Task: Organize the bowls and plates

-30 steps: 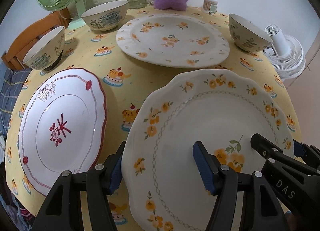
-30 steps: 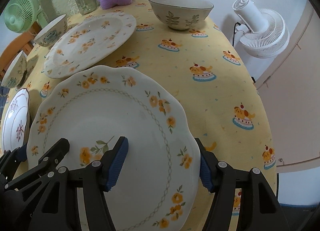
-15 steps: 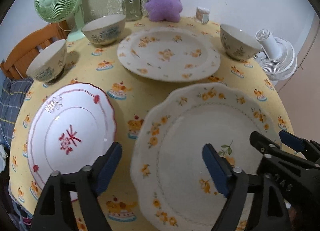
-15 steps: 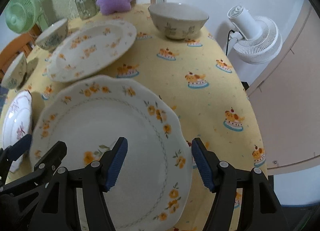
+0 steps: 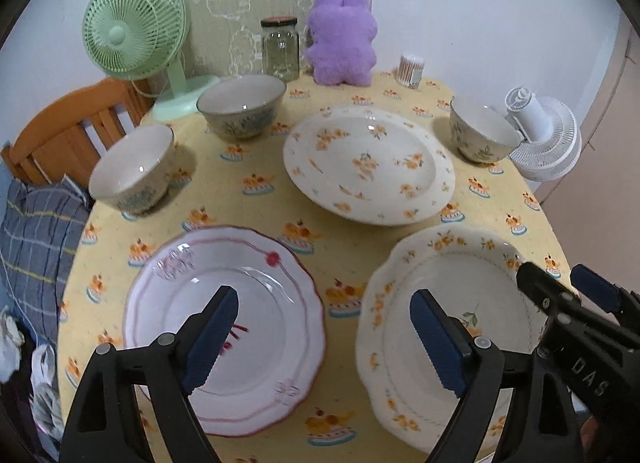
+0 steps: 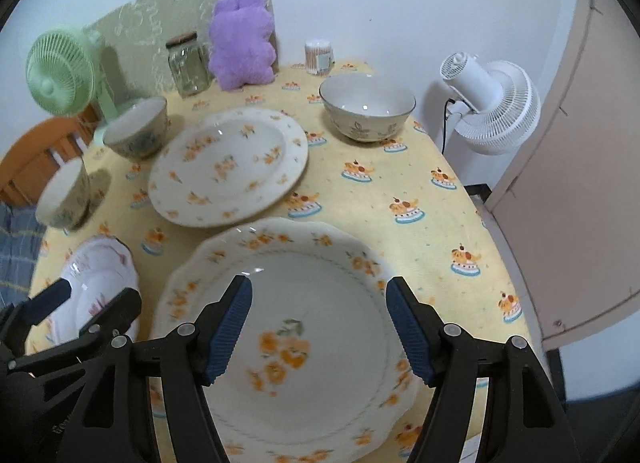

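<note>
Three plates and three bowls stand on the round table with the yellow tablecloth (image 5: 256,219), all right side up with the hollow facing upward; being round, they have no long axis. The scalloped plate with orange flowers (image 6: 304,327) lies flat at the near edge, glossy ceramic with a wavy rim. The red-rimmed plate (image 5: 248,327) lies just beside it on the left, not touching, also wavy at the rim. The deep flowered plate (image 5: 372,163) sits farther back, between the bowls.

The right gripper (image 6: 318,329) hovers above the scalloped plate with its blue ribbed fingers (image 6: 230,327) spread apart and holding nothing; the plate's centre shows between them. The left gripper (image 5: 324,337) is also wide open and empty, one finger over the red-rimmed plate, the other over the scalloped plate's left rim.

The three bowls (image 5: 132,167) (image 5: 242,107) (image 6: 366,107) are smooth, with leafy patterns outside.
</note>
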Motion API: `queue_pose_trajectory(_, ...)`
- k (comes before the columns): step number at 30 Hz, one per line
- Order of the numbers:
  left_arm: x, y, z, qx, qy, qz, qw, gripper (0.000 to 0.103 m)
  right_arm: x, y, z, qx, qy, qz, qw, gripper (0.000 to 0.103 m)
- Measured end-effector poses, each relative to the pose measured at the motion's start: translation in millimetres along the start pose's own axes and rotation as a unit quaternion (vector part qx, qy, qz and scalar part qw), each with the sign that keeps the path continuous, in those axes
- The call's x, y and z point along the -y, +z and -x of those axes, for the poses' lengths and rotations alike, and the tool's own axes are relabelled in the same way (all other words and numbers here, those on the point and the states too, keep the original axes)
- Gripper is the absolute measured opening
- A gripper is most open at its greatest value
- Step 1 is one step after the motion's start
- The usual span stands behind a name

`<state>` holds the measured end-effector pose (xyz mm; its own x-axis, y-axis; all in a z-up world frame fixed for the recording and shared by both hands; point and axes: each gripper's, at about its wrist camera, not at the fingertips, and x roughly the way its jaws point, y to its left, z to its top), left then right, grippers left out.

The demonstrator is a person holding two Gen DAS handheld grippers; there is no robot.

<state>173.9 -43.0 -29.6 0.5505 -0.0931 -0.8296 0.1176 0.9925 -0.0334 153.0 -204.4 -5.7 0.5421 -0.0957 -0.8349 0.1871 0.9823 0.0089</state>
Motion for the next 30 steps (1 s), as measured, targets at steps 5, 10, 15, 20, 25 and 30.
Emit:
queue_pose_trajectory(5, -12, 11, 3, 0.0, -0.014, -0.008, 0.9999, 0.089, -14, 7, 15, 0.023, -0.012, -0.03, 0.999, 0.073)
queue_pose_trajectory(10, -17, 27, 5, 0.007, -0.019, -0.01, 0.9997, 0.092, -21, 17, 17, 0.03, -0.025, -0.034, 0.999, 0.073)
queue_pose_trajectory(15, -14, 47, -5, 0.01, -0.012, -0.009, 0.9998, 0.092, -24, 33, 7, 0.029, -0.035, -0.026, 0.999, 0.073)
queue_pose_trajectory(20, -8, 67, -19, 0.01, 0.007, 0.006, 0.9999, 0.092, -20, 58, -12, 0.025, -0.014, -0.022, 0.999, 0.073)
queue_pose_trajectory(25, 0, 88, -38, 0.011, 0.028, 0.015, 0.9994, 0.092, -16, 85, -32, 0.024, 0.008, -0.012, 1.0, 0.073)
queue_pose_trajectory(30, 6, 106, -58, 0.015, 0.047, 0.028, 0.9984, 0.092, -12, 113, -56, 0.024, 0.024, -0.001, 0.999, 0.073)
